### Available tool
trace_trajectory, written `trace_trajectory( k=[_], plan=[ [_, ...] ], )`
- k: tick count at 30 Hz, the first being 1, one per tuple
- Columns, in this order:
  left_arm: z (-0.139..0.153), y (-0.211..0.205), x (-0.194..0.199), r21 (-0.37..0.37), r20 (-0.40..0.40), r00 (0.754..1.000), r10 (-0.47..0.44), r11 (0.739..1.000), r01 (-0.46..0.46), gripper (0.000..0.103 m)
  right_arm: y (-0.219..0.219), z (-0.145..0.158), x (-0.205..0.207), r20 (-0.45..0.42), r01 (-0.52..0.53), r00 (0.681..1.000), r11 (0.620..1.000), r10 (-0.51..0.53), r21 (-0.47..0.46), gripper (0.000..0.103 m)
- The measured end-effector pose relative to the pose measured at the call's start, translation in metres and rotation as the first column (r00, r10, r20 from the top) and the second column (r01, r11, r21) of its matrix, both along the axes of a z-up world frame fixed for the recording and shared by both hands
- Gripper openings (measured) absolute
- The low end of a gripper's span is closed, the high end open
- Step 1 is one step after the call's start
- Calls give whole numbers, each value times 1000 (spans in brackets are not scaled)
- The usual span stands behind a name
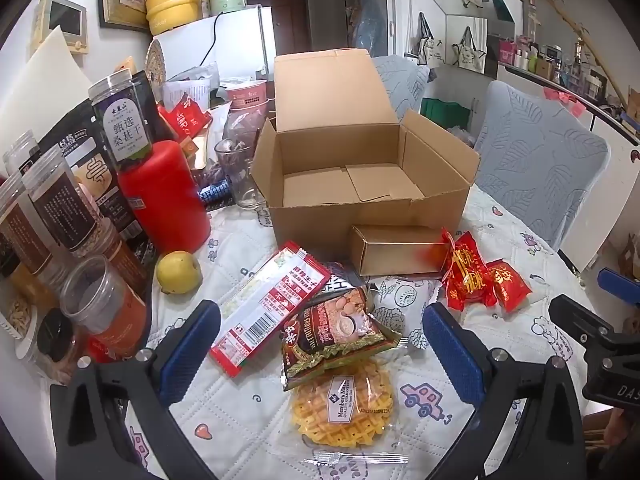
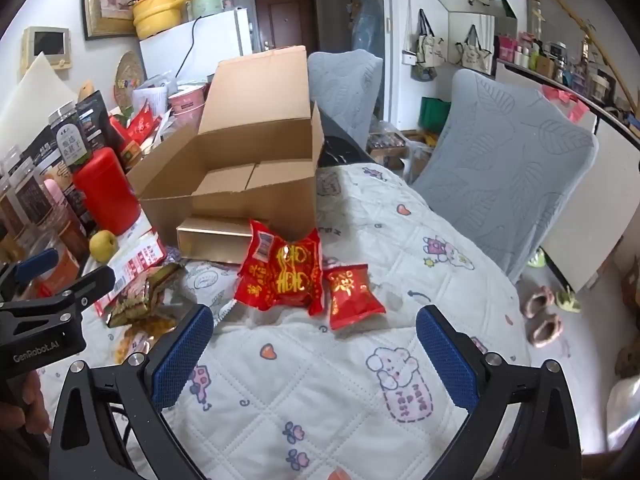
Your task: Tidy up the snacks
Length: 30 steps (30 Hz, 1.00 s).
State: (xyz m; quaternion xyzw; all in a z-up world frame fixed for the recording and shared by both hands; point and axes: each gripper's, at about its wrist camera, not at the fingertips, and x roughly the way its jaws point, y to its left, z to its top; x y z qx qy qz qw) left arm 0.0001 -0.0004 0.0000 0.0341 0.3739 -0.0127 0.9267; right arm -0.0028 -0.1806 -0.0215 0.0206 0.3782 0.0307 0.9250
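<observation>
Left gripper (image 1: 320, 344), jaws spread and empty, hangs directly over the round yellow waffle in clear wrap (image 1: 344, 408), whereas the right gripper (image 2: 316, 344), equally spread, faces the red foil packets (image 2: 288, 272) lying before the open brown cardboard box (image 2: 224, 184).

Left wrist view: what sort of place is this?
Most likely a lived-in home dining area: a quilted table cover, fabric-covered chairs, and a small white fridge bearing a yellow pot.
</observation>
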Motion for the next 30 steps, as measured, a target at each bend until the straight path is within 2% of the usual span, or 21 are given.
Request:
trace_trajectory(
  k=[30],
  plan=[
    [6,-4,-1,-16,7,1000,-21,1000,21,103,-1,-2,4,10,-23,1000,1000,23,14,103]
  ],
)
